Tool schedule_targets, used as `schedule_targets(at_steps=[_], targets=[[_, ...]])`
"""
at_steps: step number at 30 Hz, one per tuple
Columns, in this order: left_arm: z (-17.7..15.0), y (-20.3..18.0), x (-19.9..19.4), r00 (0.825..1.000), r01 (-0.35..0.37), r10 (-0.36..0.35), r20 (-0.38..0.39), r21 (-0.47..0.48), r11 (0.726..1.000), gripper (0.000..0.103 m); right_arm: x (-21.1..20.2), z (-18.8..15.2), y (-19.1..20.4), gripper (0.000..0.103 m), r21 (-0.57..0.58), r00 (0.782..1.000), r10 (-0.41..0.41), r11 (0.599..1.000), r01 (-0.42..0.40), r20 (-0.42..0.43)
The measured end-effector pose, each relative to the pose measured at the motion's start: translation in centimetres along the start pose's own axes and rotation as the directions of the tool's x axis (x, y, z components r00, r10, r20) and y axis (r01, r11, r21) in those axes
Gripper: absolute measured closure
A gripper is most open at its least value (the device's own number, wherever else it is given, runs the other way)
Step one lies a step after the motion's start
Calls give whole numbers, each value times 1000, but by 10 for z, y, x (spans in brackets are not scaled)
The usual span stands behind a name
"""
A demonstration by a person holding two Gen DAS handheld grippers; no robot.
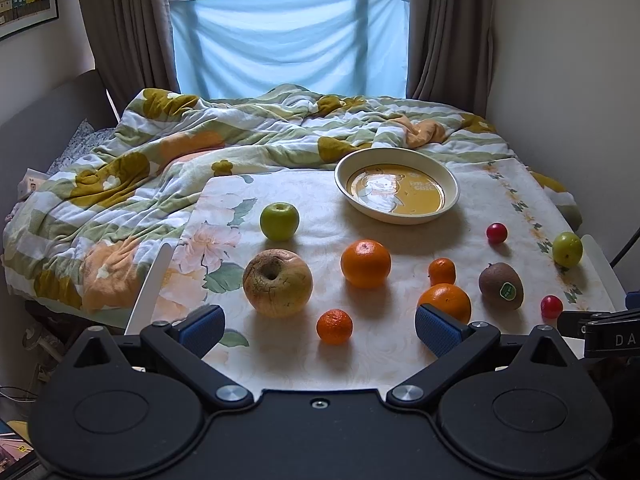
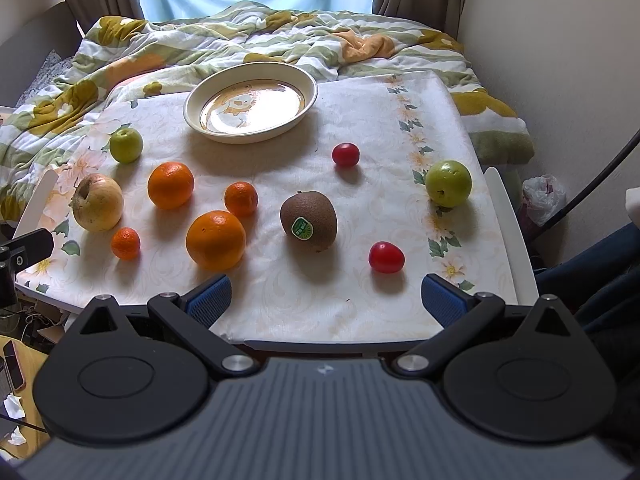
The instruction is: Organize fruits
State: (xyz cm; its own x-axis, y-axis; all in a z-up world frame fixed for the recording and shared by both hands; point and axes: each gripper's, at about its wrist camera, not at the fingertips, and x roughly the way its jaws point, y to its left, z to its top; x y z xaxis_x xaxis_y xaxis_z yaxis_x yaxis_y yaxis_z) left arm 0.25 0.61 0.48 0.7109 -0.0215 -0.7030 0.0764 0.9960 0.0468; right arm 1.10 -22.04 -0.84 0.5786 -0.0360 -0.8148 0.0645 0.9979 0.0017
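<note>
Left wrist view: the left tool (image 1: 318,330) hangs low at the near edge of the bench (image 1: 304,188), w/ its blue pads wide apart & nothing between them, so it is open & holding no fruit. All the fruit sits loose on the flowery cloth, none in the plate (image 1: 450,184) yet, so I think the job has not begun. The plate is empty at the far side, prob. the place where the fruit should go. Near the left tool are the wrinkly apple (image 1: 277,282) & a small mandarin (image 1: 334,326). A green apple (image 1: 279,221) sits behind them, & a big orange (image 1: 365,263) in the middle. These are the easy ones for this side. Right wrist view: the right tool (image 2: 325,299) also waits at the near edge, pads spread wide, open, gripping nothing. Closest to it are the kiwi (image 2: 308,221) w/ a green sticker & a red cherry tomato (image 2: 386,257). A 2nd orange (image 2: 215,240) is to the left w/ another small mandarin (image 2: 241,199) just behind it, almost touching. One more cherry tomato (image 2: 345,154) lies nearer the plate, & a 2nd green apple (image 2: 448,183) sits by the right edge of the bench, so a bump may roll it off. Each tool is near its own half of the fruit, so each can take what is closest. Round fruit rolls, so a grip should be soft & from the sides.
</note>
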Motion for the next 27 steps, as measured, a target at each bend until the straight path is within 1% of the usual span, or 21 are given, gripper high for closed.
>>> schedule_targets(at_steps=[27], targets=[[0,2,0,1000,1,-1,2,0,1000,0,-3,-2,2,0,3,1000,-1,1000,1,4]])
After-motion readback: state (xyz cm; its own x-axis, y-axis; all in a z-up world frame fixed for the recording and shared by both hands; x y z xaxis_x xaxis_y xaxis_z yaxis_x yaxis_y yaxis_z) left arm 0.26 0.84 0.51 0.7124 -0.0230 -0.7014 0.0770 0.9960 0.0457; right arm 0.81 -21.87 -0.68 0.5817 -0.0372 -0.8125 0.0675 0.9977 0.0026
